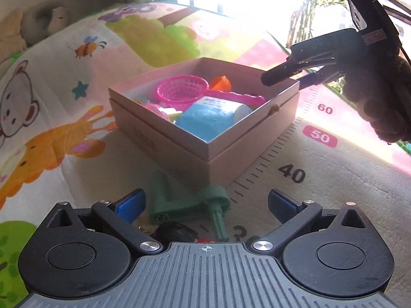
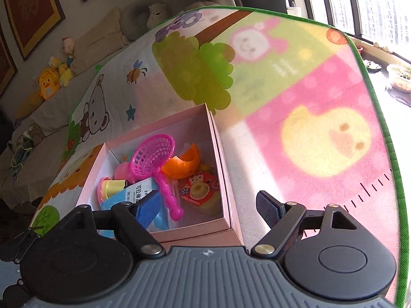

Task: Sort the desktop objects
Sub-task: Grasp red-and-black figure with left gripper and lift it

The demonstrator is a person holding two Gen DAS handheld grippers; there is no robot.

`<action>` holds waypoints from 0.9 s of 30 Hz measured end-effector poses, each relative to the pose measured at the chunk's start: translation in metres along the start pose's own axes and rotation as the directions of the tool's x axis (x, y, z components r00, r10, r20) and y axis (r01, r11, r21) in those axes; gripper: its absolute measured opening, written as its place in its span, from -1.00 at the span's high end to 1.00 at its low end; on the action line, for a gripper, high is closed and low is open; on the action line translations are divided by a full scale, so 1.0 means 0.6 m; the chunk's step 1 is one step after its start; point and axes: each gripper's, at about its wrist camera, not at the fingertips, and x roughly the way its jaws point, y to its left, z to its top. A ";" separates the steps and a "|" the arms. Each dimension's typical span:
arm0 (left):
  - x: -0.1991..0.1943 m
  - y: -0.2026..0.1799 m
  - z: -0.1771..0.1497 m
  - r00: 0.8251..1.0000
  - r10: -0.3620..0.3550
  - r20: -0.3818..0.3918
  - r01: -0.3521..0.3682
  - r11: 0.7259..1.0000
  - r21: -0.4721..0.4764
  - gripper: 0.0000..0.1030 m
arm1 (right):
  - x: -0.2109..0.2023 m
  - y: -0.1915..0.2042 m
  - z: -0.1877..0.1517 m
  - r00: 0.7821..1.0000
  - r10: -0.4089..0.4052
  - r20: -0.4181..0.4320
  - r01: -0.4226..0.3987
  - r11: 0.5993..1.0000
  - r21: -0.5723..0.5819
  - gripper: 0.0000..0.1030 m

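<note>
A pink cardboard box [image 1: 164, 138] stands on the cartoon play mat and also shows in the right wrist view [image 2: 226, 179]. It holds a pink toy net [image 2: 154, 159], an orange half shell [image 2: 182, 164], a blue packet [image 1: 205, 118], a red card [image 2: 200, 190] and other small toys. My left gripper [image 1: 205, 202] is open, low over a green toy [image 1: 190, 202] and a black object [image 1: 177, 231] lying in front of the box. My right gripper [image 2: 208, 205] is open and empty above the box's near right corner; it shows in the left wrist view [image 1: 285, 78].
The play mat [image 2: 308, 102] has a printed ruler [image 1: 292, 172] along its right side and a green border [image 2: 400, 179]. A sofa with plush toys [image 2: 51, 82] lies beyond the mat. Bright windows and a plant [image 1: 316, 5] are at the far side.
</note>
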 end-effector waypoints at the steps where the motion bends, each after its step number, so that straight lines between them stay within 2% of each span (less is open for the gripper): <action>1: 0.007 0.004 -0.002 1.000 -0.025 -0.012 0.025 1.000 -0.004 -1.00 | 0.006 -0.001 -0.001 1.000 0.010 -0.006 -0.010 1.000 0.009 -0.60; 3: 0.014 0.002 -0.009 0.997 -0.070 -0.032 0.070 0.998 0.004 -1.00 | 0.013 0.001 -0.003 0.999 0.042 -0.014 -0.041 0.999 0.022 -0.64; 5: 0.010 -0.011 -0.015 0.996 -0.085 -0.030 0.086 0.995 0.042 -1.00 | 0.016 0.010 -0.004 0.998 0.066 -0.019 -0.065 0.998 0.020 -0.66; 7: -0.002 -0.026 -0.020 0.992 -0.125 -0.033 0.127 0.990 0.055 -1.00 | 0.018 0.021 -0.006 0.998 0.055 -0.017 -0.055 0.998 0.010 -0.77; 11: -0.029 -0.056 -0.039 0.986 -0.162 -0.030 0.164 0.986 0.042 -1.00 | 0.012 0.045 -0.015 0.998 0.049 -0.028 -0.050 0.999 -0.020 -0.80; 12: -0.036 -0.063 -0.045 0.985 -0.171 -0.025 0.172 0.984 0.038 -1.00 | 0.010 0.051 -0.018 0.997 0.063 -0.036 -0.064 0.998 -0.020 -0.81; 15: -0.056 -0.082 -0.061 0.979 -0.202 -0.015 0.202 0.979 0.009 -1.00 | -0.001 0.075 -0.038 0.981 0.173 -0.089 -0.175 0.984 -0.017 -0.81; 16: -0.063 -0.089 -0.066 0.979 -0.202 -0.013 0.202 0.979 0.001 -1.00 | -0.010 0.091 -0.049 0.975 0.203 -0.095 -0.208 0.977 -0.042 -0.80; 17: -0.072 -0.097 -0.071 0.981 -0.194 -0.010 0.194 0.981 -0.006 -1.00 | -0.021 0.106 -0.058 0.976 0.200 -0.086 -0.207 0.975 -0.077 -0.80; 20: -0.103 -0.114 -0.089 0.990 -0.142 0.006 0.142 0.989 -0.034 -1.00 | -0.064 0.152 -0.086 0.992 0.124 -0.012 -0.124 0.970 -0.211 -0.80; 23: -0.125 -0.121 -0.105 1.000 0.003 -0.016 -0.004 0.997 -0.073 -1.00 | -0.099 0.197 -0.115 0.994 0.104 0.030 -0.086 0.929 -0.360 -0.80; 25: -0.136 -0.118 -0.115 0.992 0.119 -0.030 -0.122 0.989 -0.088 -1.00 | -0.101 0.226 -0.132 0.996 0.083 0.012 -0.070 0.899 -0.433 -0.80; 27: -0.144 -0.105 -0.120 0.975 0.216 -0.048 -0.220 0.969 -0.108 -1.00 | -0.088 0.249 -0.148 0.997 0.070 -0.023 -0.072 0.882 -0.465 -0.77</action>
